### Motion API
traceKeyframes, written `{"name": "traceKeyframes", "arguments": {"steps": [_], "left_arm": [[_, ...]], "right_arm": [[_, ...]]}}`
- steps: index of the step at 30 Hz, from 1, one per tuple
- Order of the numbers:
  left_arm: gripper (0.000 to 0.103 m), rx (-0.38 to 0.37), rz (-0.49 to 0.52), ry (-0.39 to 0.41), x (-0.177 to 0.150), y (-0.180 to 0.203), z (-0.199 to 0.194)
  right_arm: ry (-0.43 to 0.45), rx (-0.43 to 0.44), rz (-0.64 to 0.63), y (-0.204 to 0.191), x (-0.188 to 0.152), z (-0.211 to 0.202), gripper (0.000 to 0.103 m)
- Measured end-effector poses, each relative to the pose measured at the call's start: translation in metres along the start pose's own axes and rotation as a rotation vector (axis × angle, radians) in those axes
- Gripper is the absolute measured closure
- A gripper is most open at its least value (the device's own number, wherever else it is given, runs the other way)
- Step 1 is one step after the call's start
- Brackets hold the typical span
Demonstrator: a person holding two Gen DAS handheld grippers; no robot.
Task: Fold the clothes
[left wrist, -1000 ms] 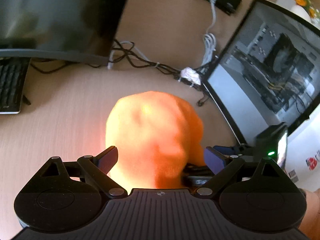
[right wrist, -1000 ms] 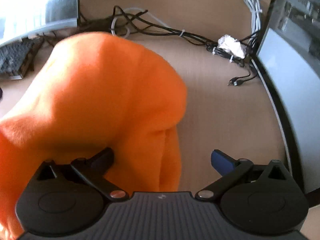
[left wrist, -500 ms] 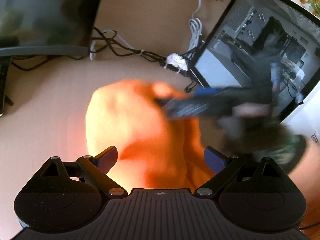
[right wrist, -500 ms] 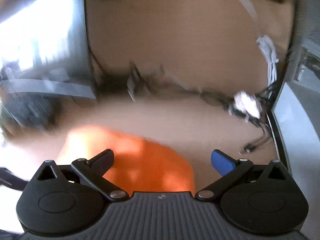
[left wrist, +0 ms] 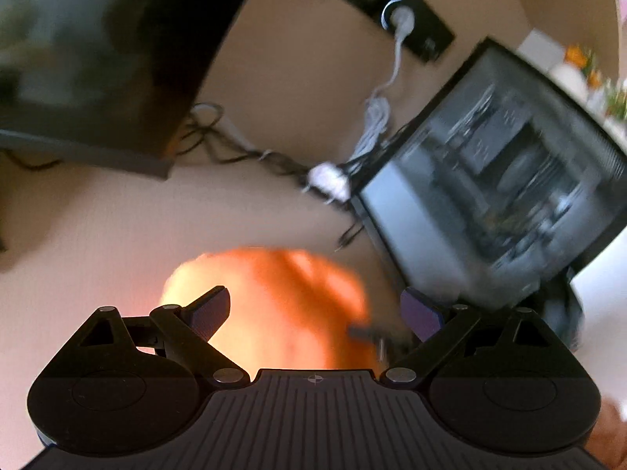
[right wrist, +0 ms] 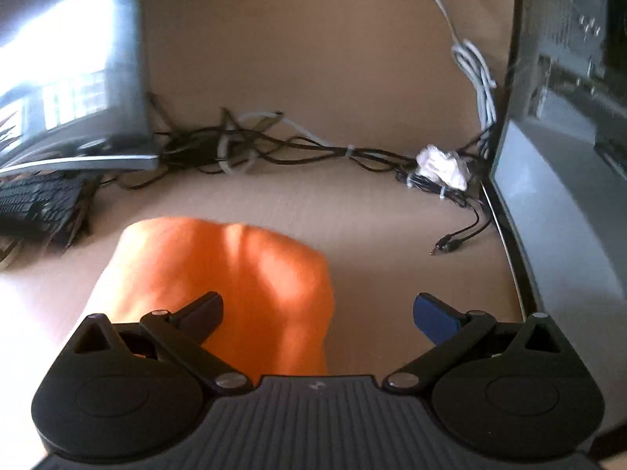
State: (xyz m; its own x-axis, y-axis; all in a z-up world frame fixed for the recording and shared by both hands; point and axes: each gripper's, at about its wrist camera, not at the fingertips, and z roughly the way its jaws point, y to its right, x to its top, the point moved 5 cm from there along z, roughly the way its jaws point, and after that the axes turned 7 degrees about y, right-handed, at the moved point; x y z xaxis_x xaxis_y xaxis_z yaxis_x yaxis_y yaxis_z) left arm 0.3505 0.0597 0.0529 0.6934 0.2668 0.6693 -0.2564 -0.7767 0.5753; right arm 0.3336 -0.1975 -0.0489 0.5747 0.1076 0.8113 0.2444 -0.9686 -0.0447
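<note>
An orange garment (left wrist: 274, 305) lies folded in a rounded heap on the light wooden desk (left wrist: 98, 235). It also shows in the right wrist view (right wrist: 235, 282). My left gripper (left wrist: 315, 311) is open and empty, hovering above the heap with its fingers spread either side. My right gripper (right wrist: 317, 309) is open and empty, held above the heap's right edge; its left finger (right wrist: 203, 309) is over the cloth. The left wrist view is blurred by motion.
A dark monitor (left wrist: 98, 51) stands at the back left and a second screen (left wrist: 501, 180) at the right. A tangle of cables (right wrist: 274, 149) and a crumpled white wad (right wrist: 443, 164) lie at the back. A keyboard (right wrist: 35, 203) sits at the left.
Both grippers have pulled back from the orange garment, which now lies lower and further off. The right gripper has left the left wrist view's centre. Both stay open.
</note>
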Motion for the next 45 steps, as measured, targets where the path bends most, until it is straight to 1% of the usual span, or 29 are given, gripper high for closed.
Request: {"name": "traceKeyframes", "arguments": {"steps": [1, 2, 4, 6, 8, 9, 10, 11, 14, 17, 21, 24, 27, 32, 34, 36, 37, 39, 40, 42, 45], "left_arm": [[0.006, -0.027, -0.019, -0.001, 0.005, -0.001, 0.006], [0.006, -0.046, -0.042, -0.024, 0.007, -0.004, 0.021], [0.006, -0.012, -0.075, -0.081, 0.004, -0.016, 0.050], [0.006, 0.054, -0.094, -0.151, -0.007, -0.030, 0.081], [0.006, 0.122, -0.073, -0.178, -0.016, -0.039, 0.099], [0.006, 0.128, -0.058, -0.173, -0.017, -0.037, 0.100], [0.005, 0.135, -0.044, -0.168, -0.018, -0.036, 0.102], [0.005, 0.144, -0.037, -0.169, -0.018, -0.033, 0.101], [0.005, 0.162, -0.025, -0.166, -0.018, -0.030, 0.096], [0.005, 0.171, -0.035, -0.132, -0.014, -0.022, 0.078], [0.005, 0.162, -0.013, -0.095, -0.020, -0.008, 0.037], [0.005, 0.209, -0.002, -0.088, -0.033, -0.010, 0.012], [0.005, 0.282, 0.000, -0.073, -0.046, -0.014, -0.005], [0.005, 0.389, 0.015, -0.046, -0.051, -0.017, -0.023], [0.005, 0.435, 0.024, -0.035, -0.052, -0.018, -0.031], [0.005, 0.480, 0.033, -0.024, -0.053, -0.020, -0.038], [0.005, 0.502, 0.037, -0.018, -0.054, -0.020, -0.041], [0.004, 0.547, 0.046, -0.007, -0.056, -0.021, -0.049], [0.004, 0.570, 0.050, -0.002, -0.056, -0.022, -0.053], [0.004, 0.613, 0.058, 0.009, -0.058, -0.023, -0.060], [0.004, 0.626, 0.054, 0.020, -0.062, -0.022, -0.069]], "right_arm": [[0.000, 0.038, -0.012, -0.006, -0.002, -0.010, 0.000], [0.001, 0.075, -0.017, -0.010, -0.003, -0.017, 0.000], [-0.016, 0.200, -0.002, -0.026, -0.007, -0.030, 0.000], [-0.061, 0.307, 0.040, -0.040, -0.020, -0.033, 0.000], [-0.148, 0.315, 0.022, -0.055, -0.046, -0.020, 0.000], [-0.192, 0.318, 0.013, -0.063, -0.059, -0.014, 0.000], [-0.225, 0.284, 0.012, -0.064, -0.071, -0.007, 0.000], [-0.239, 0.273, 0.032, -0.063, -0.079, -0.003, 0.000], [-0.229, 0.285, 0.044, -0.062, -0.078, -0.002, 0.000], [-0.236, 0.280, 0.024, -0.065, -0.080, 0.002, 0.000], [-0.232, 0.266, -0.003, -0.071, -0.081, 0.006, 0.000], [-0.223, 0.261, -0.007, -0.072, -0.081, 0.008, 0.000], [-0.212, 0.259, 0.002, -0.073, -0.083, 0.009, 0.000], [-0.203, 0.263, 0.034, -0.074, -0.082, 0.014, 0.000], [-0.209, 0.294, 0.055, -0.068, -0.071, 0.008, 0.000], [-0.096, 0.311, 0.074, -0.055, -0.047, -0.011, 0.000], [-0.039, 0.299, 0.060, -0.050, -0.037, -0.021, 0.000], [0.076, 0.222, 0.005, -0.042, -0.013, -0.031, 0.000], [0.110, 0.175, -0.023, -0.040, -0.002, -0.029, 0.000], [0.101, 0.130, -0.077, -0.041, 0.005, -0.013, 0.000], [-0.004, -0.003, -0.227, -0.053, -0.017, 0.033, 0.000]]}}
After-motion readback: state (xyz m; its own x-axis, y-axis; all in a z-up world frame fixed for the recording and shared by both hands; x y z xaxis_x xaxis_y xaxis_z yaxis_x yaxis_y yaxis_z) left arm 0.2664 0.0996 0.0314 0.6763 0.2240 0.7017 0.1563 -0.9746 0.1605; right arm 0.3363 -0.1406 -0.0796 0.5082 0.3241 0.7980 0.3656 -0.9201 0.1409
